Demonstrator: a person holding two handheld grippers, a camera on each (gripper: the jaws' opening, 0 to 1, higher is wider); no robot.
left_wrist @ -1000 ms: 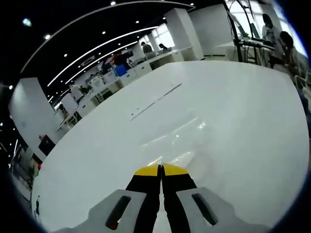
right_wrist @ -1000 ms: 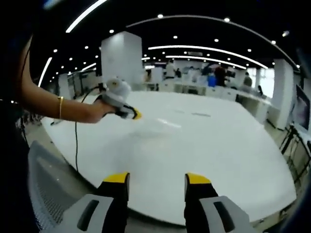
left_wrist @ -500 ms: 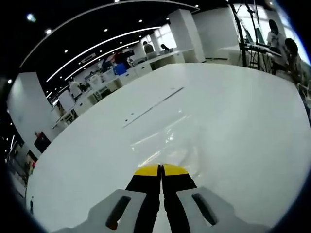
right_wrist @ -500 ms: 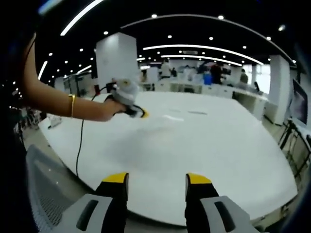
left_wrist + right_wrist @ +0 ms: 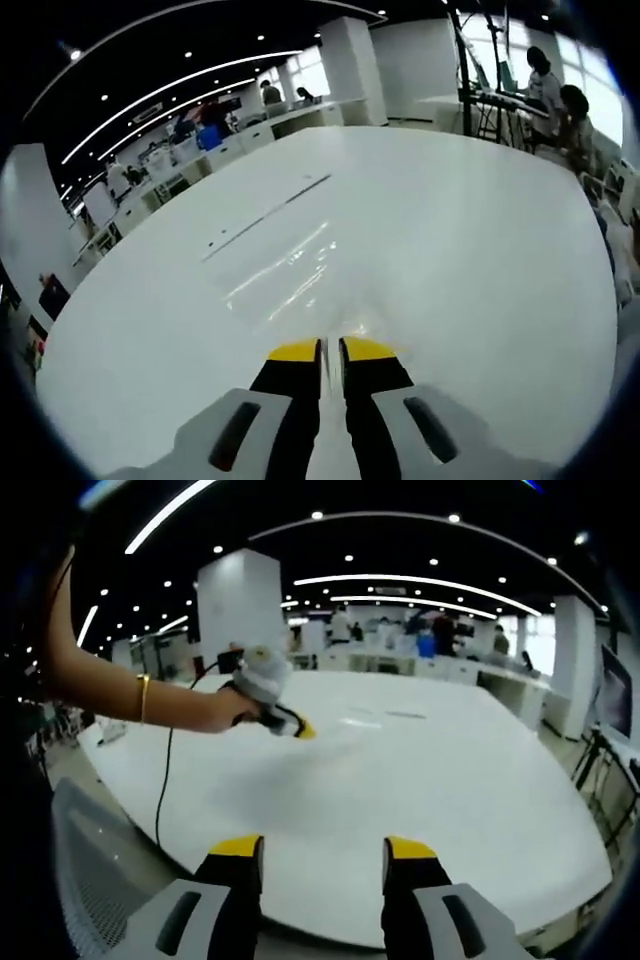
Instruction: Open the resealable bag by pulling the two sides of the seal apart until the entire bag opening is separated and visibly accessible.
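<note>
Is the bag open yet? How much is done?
Nothing looks done yet. The right gripper is wide open and holds nothing. The left gripper hovers over the white table, jaws a thin gap apart, also empty. A shiny patch ahead may be the clear bag; I cannot tell. Left to do: grab both sides of the seal and pull them apart.
</note>
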